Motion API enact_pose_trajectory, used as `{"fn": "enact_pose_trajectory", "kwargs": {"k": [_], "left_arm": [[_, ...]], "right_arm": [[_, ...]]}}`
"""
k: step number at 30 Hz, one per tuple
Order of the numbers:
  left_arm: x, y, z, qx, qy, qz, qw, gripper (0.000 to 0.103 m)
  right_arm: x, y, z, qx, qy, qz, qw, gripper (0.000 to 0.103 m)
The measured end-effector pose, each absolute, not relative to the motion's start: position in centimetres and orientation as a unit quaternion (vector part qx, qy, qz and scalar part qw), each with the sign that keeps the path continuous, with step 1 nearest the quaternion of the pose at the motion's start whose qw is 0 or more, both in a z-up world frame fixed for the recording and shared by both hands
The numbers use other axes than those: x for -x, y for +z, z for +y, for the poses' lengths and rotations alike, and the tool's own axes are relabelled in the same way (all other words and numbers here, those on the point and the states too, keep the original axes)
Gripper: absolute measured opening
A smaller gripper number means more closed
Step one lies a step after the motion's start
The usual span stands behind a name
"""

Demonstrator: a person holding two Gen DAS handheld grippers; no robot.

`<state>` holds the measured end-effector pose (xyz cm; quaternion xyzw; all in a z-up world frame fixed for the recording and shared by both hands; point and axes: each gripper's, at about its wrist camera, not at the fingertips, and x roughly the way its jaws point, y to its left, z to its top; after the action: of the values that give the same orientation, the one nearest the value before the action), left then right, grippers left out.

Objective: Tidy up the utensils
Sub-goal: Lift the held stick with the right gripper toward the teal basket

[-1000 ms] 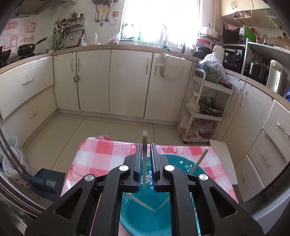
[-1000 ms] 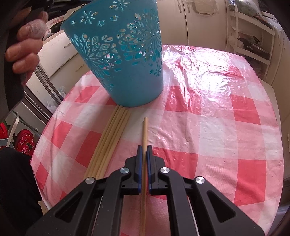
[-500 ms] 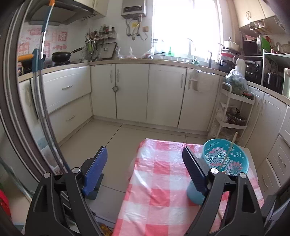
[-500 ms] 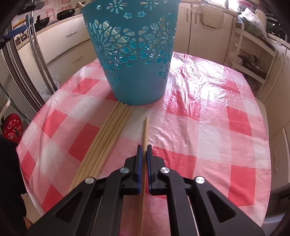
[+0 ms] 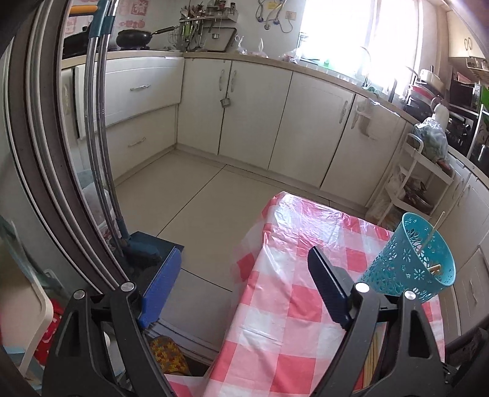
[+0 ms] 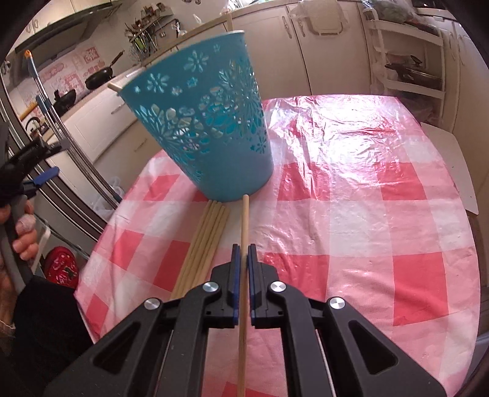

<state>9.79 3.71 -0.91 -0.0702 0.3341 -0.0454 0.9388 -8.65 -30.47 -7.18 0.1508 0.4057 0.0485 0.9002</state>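
While left claw (image 5: 244, 287) gapes, chopstick (image 6: 244, 232) seemingly pinched.

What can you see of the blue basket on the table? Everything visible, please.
The blue basket is a tapered, plastic-looking cup, wider at the rim, with flower-shaped cutouts through its wall. It stands upright on the pink checked tablecloth, open end up. Chopstick ends poke above its rim. The loose chopsticks lie with their tips at its base, as does the chopstick clamped in the right gripper. Neither gripper touches the basket.
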Motion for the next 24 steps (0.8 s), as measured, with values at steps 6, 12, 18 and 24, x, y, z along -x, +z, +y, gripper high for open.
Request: {"fn": "enact_pose_trajectory", "kwargs": {"k": [6, 12, 18, 24], "left_arm": [[-10.8, -2.4, 3.1, 0.054, -0.03, 0.353, 0.934, 0.082], [-11.0, -3.0, 3.0, 0.057, -0.035, 0.365, 0.929, 0.082], [-11.4, -3.0, 3.0, 0.06, -0.038, 0.368, 0.927, 0.082], [-11.5, -3.0, 2.8, 0.06, -0.039, 0.371, 0.926, 0.082]], "right_arm": [[10.2, -5.4, -30.9, -0.186, 0.073, 0.369, 0.908, 0.005], [10.8, -3.5, -31.4, -0.223, 0.092, 0.333, 0.912, 0.005], [11.3, -0.2, -31.2, -0.24, 0.119, 0.286, 0.92, 0.005], [9.9, 3.3, -31.1, -0.256, 0.148, 0.243, 0.924, 0.005]]}}
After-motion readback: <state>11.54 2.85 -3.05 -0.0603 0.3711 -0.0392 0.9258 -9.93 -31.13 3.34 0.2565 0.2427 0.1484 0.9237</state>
